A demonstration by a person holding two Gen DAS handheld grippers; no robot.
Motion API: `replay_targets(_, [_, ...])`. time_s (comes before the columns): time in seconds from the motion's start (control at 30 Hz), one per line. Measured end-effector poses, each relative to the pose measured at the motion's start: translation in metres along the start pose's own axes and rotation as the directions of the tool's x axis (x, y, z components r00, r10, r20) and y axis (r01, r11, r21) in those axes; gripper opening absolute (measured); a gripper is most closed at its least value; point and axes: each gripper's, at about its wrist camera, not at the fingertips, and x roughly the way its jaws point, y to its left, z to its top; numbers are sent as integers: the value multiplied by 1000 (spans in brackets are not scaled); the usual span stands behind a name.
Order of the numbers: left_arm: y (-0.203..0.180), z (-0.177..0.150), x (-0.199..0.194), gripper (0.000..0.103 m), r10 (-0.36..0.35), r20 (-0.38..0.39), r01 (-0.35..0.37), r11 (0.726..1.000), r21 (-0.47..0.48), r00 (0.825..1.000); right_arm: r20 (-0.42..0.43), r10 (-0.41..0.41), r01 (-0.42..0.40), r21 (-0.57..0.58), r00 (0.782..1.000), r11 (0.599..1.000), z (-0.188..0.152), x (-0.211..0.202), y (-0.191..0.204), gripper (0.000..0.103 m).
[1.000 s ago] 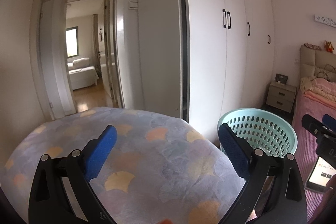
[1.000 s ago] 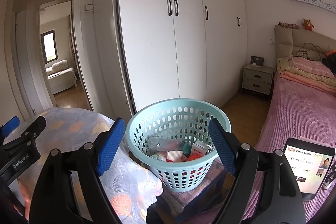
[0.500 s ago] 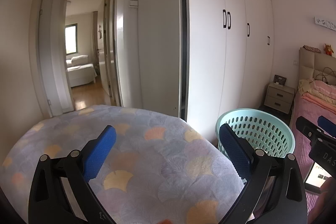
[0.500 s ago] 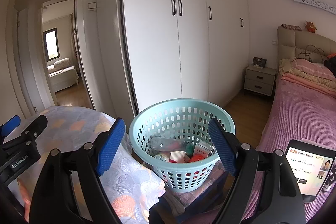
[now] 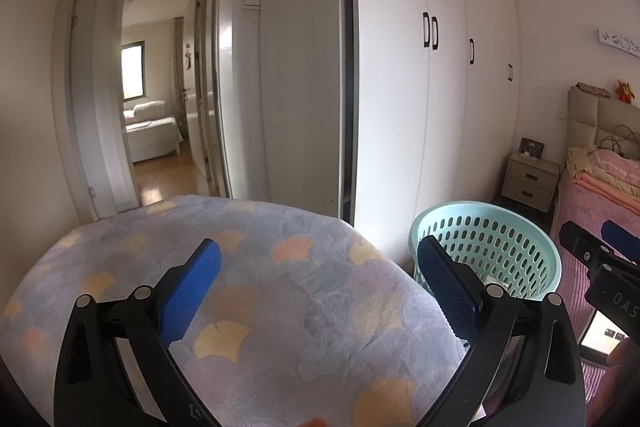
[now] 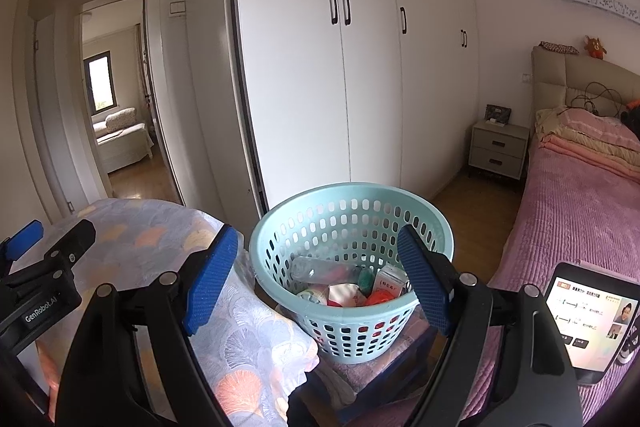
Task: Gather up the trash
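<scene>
i judged the job nearly done: trash [image 6: 344, 287] lay in the basket [image 6: 280, 239] at lower centre, table [image 5: 280, 287] bare; left gripper [image 5: 316, 263] and right gripper [image 6: 316, 251] both gaped empty.

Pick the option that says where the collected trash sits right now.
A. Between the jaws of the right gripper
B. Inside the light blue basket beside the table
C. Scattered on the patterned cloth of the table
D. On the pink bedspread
B: a clear bottle, small cartons and wrappers lie in the bottom of the light blue basket, while the right gripper stands open and empty above it.
</scene>
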Motion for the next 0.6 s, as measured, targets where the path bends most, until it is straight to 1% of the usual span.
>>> replay_targets(0.6, [0,-1,-2,95,-7,4,7,1000,7,1000,-8,-8,8,-8,1000,1000,-4,2,1,78])
